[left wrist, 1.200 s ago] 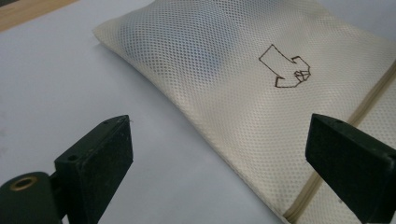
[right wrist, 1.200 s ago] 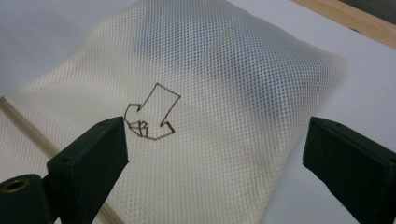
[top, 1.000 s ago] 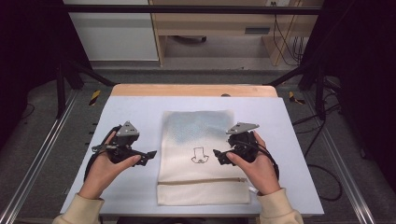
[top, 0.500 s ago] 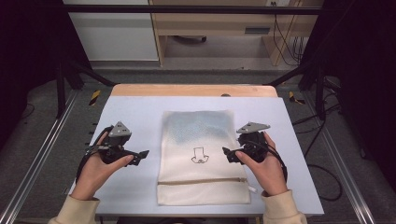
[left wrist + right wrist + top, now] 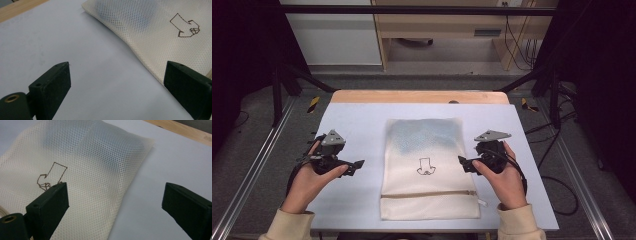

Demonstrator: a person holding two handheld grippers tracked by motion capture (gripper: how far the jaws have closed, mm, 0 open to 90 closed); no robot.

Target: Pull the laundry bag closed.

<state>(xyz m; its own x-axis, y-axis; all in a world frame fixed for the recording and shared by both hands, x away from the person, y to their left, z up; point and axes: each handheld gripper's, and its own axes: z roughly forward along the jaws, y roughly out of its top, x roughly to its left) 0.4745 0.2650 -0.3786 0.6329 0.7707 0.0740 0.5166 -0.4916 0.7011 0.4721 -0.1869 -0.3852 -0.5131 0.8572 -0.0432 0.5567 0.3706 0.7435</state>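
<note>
Left gripper (image 5: 357, 164) at 9 o'clock and right gripper (image 5: 460, 162) at 3 o'clock of a cream mesh laundry bag (image 5: 427, 170), jaws spread wide, holding nothing, pointing inward. Bag flat at table (image 5: 357, 125) centre, zipper (image 5: 428, 194) toward 6 o'clock; brown outline drawing (image 5: 425, 167), no legible text; bluish contents (image 5: 424, 135) toward 12 o'clock.
</note>
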